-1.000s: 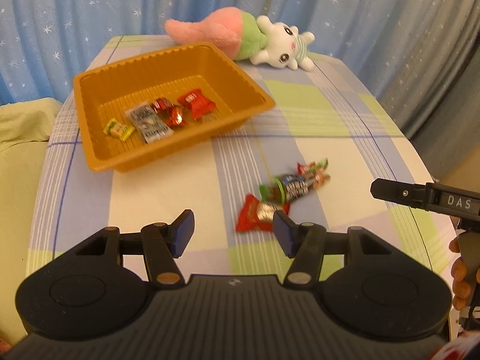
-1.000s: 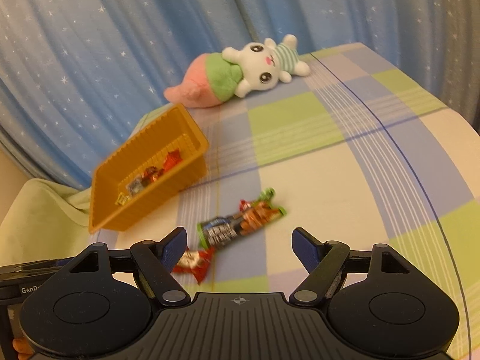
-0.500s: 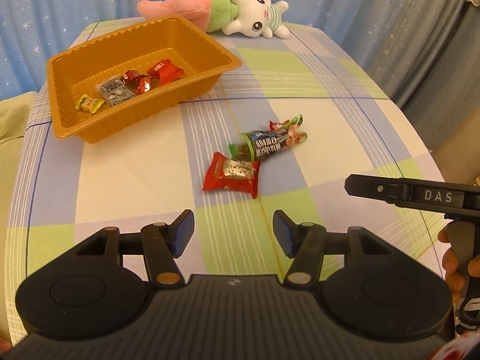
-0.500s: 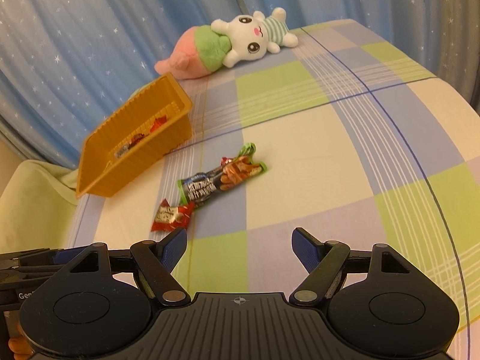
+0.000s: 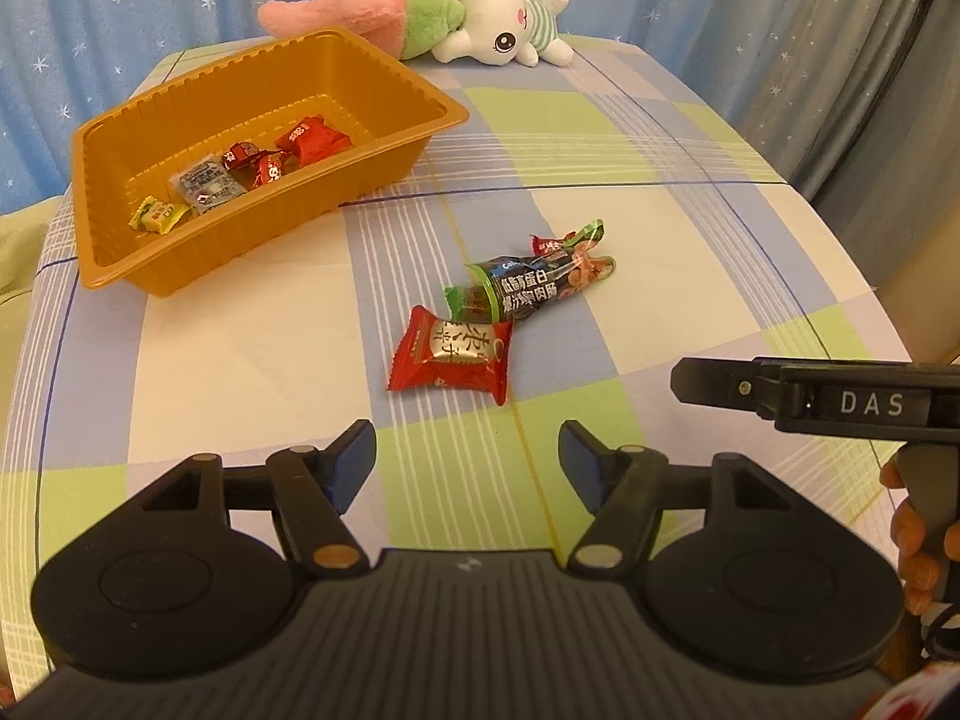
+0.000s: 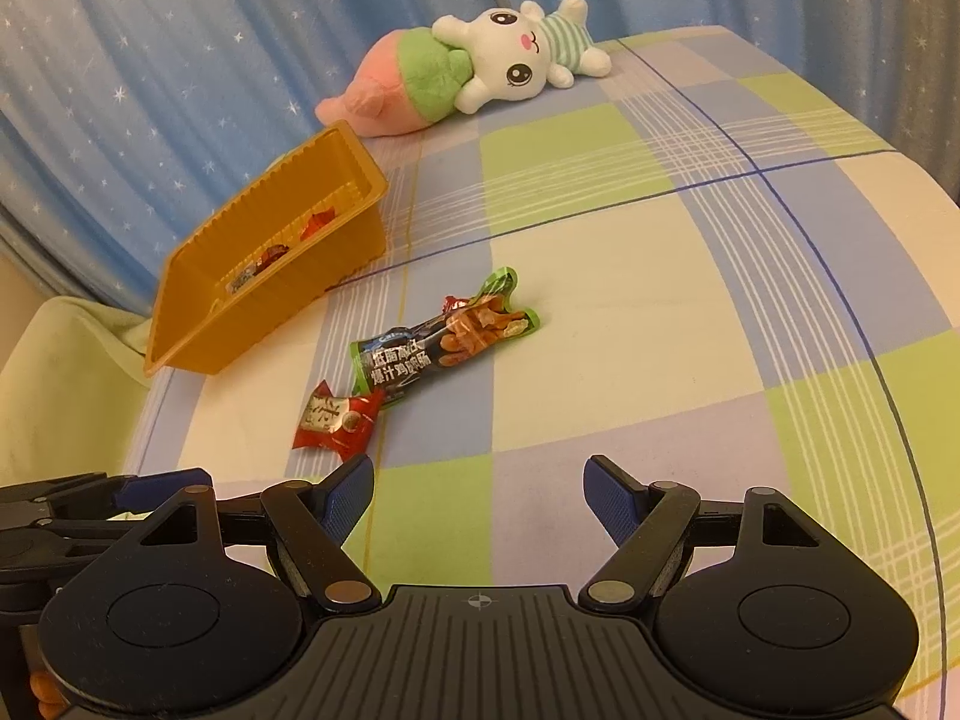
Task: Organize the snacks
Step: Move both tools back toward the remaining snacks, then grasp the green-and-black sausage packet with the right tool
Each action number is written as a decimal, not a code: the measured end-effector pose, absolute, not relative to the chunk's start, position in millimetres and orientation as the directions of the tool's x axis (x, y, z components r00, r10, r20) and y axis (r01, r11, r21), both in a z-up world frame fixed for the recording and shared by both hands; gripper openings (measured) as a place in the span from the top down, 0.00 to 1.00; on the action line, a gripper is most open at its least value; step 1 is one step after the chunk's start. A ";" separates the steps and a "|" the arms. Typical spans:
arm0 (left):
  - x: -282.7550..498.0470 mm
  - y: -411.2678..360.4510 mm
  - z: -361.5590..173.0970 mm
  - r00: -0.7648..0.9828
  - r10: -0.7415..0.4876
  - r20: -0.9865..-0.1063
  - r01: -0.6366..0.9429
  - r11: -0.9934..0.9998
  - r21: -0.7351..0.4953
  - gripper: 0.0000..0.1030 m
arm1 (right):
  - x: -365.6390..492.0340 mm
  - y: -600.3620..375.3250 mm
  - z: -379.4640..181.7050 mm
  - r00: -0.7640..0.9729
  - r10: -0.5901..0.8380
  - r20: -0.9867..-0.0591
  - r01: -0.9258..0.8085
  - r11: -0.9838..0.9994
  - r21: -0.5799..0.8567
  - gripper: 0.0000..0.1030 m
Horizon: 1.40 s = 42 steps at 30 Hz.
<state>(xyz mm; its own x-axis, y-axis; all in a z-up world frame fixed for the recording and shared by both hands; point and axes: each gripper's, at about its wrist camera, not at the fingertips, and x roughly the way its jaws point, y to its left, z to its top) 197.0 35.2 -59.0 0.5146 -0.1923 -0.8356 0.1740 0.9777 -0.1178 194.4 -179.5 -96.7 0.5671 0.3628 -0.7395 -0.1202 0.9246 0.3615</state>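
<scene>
hovering left tool (image 5: 467,459) just opening, empty, near red packet (image 5: 451,355).

Eight snacks (image 5: 451,354), one tray (image 5: 180,276), one plush (image 5: 480,24)

Cloth (image 5: 690,252): check of pale green, lilac-blue and cream, with white stripes and thin dark blue lines. Curtain (image 6: 150,60): blue with small white stars. Tray (image 5: 120,264): orange; inside it lie red sweets (image 5: 312,141), a grey packet (image 5: 207,183) and a yellow sweet (image 5: 157,216). Pouch (image 5: 450,355): red with a cream panel. Bar (image 5: 531,288): black wrapper, green ends, white characters. Plush (image 6: 516,63): white rabbit, striped green and white top, on a pink and green body. Grippers: black with blue pads (image 6: 351,495).
</scene>
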 end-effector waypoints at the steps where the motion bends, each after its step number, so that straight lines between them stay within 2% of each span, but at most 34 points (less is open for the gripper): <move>1: 198.6 34.7 -60.4 0.515 -0.190 -0.836 0.172 0.978 -0.117 0.37 | 196.2 -179.8 -97.5 0.567 0.363 -0.739 -0.121 0.925 0.361 0.25; 11: 225.9 25.6 -79.1 0.518 -0.157 -0.841 0.159 0.984 -0.085 0.30 | 224.2 -181.1 -101.8 0.572 0.365 -0.735 -0.131 0.925 0.358 0.25; 27: 254.1 30.8 -101.7 0.512 -0.105 -0.852 0.118 0.992 -0.051 0.29 | 289.9 -161.6 -104.5 0.620 0.390 -0.681 -0.238 0.920 0.311 0.27; 29: 254.5 34.4 -102.3 0.511 -0.100 -0.854 0.109 0.993 -0.051 0.29 | 301.6 -158.2 -105.6 0.624 0.401 -0.671 -0.260 0.916 0.305 0.40; 36: 254.4 47.9 -102.4 0.506 -0.073 -0.859 0.071 0.997 -0.043 0.29 | 335.3 -146.7 -119.5 0.579 0.407 -0.707 -0.302 0.912 0.278 0.55; 42: 252.7 57.6 -101.7 0.503 -0.071 -0.862 0.054 0.997 -0.051 0.29 | 324.6 -150.9 -125.5 0.528 0.399 -0.750 -0.320 0.911 0.259 0.69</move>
<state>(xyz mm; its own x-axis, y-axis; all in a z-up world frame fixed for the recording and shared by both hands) 252.7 57.6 -101.7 0.5027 -0.0712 -0.8616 0.0536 0.9973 -0.0512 324.6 -150.9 -125.5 0.5284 0.3987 -0.7495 -0.3200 0.9113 0.2592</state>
